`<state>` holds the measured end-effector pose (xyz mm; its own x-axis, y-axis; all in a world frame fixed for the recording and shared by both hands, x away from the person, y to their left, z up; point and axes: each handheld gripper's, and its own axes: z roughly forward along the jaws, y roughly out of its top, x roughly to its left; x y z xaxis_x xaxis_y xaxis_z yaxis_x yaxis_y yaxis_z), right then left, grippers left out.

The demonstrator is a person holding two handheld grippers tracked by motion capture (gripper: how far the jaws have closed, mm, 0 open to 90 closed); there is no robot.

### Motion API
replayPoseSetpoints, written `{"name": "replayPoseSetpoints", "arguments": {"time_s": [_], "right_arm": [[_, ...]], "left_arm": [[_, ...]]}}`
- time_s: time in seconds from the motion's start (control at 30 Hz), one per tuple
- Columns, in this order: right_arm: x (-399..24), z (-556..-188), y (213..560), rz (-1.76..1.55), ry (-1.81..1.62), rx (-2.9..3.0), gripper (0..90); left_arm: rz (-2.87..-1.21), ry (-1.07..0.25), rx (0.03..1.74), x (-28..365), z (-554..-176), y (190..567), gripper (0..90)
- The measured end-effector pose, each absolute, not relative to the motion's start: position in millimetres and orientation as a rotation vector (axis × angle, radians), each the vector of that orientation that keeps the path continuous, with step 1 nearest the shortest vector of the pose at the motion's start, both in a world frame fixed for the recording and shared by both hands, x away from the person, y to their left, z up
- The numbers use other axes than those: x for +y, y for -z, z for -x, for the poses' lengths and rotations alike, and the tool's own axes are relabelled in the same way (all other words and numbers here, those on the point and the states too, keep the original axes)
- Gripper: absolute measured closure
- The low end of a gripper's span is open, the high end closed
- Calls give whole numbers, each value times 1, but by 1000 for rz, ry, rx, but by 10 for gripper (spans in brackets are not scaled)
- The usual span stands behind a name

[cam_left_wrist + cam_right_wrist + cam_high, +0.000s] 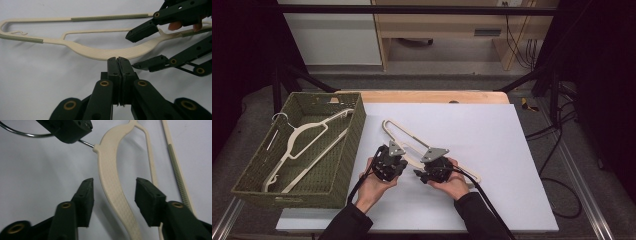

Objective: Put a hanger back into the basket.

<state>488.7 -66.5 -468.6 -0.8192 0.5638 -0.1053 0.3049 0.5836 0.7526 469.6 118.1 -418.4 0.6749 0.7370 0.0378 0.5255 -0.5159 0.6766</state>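
Cream plastic hanger (112, 187), light and stiff, lies on white board (492, 150); left gripper (119, 60) is clamped on its wire hook, right gripper (113, 192) stands half-open astride its shoulder.

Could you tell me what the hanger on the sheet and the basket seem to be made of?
Hanger: likely cream moulded plastic, matt, with a fine cross-hatched face, ribbed grey-green grip strips and a shiny metal wire hook. Basket: olive-green woven fibre, perhaps paper rope or wicker, judging by its plaited walls.
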Motion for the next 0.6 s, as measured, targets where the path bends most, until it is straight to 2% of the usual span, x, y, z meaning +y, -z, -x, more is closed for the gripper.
{"name": "replayPoseSetpoints", "arguments": {"time_s": [0.1,0.37,0.47,0.6], "right_arm": [[-66,-489,469,-691,-1091,2485,654],[-68,-486,466,-597,-1092,2478,709],[-70,-486,464,-592,-1103,2468,714],[-71,-484,462,-593,-1096,2461,721]], "left_arm": [[-2242,-425,965,118,-469,417,887],[-2155,-400,951,127,-468,408,874],[-2075,-412,920,136,-463,392,776],[-1981,-435,869,150,-453,368,585]]}}
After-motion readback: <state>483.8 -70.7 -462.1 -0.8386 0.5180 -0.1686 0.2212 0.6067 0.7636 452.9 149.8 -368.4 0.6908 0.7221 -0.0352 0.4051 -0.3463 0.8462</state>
